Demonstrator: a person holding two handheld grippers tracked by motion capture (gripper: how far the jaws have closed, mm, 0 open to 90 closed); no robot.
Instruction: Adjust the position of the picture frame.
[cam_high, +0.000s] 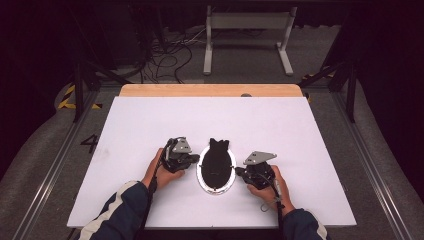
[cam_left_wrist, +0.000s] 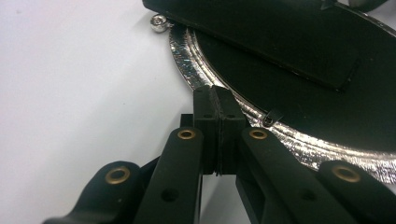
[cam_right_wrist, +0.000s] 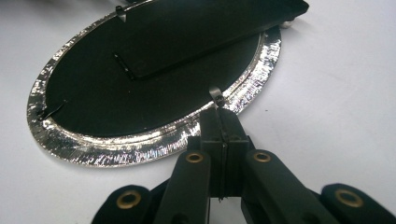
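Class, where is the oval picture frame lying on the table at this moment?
In the high view the oval picture frame lies face down near the front middle of the white table, directly between the left gripper and the right gripper.

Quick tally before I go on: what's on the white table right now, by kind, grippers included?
Oval picture frame, silver rim, lying back side up: 1
Grippers, left gripper and right gripper, both shut, one at each side of the frame: 2
Total: 3

Navy sleeves (cam_high: 125, 205) with white stripes; 2 black grippers with brass rivets (cam_left_wrist: 187, 135) and grey plates (cam_high: 259, 157).
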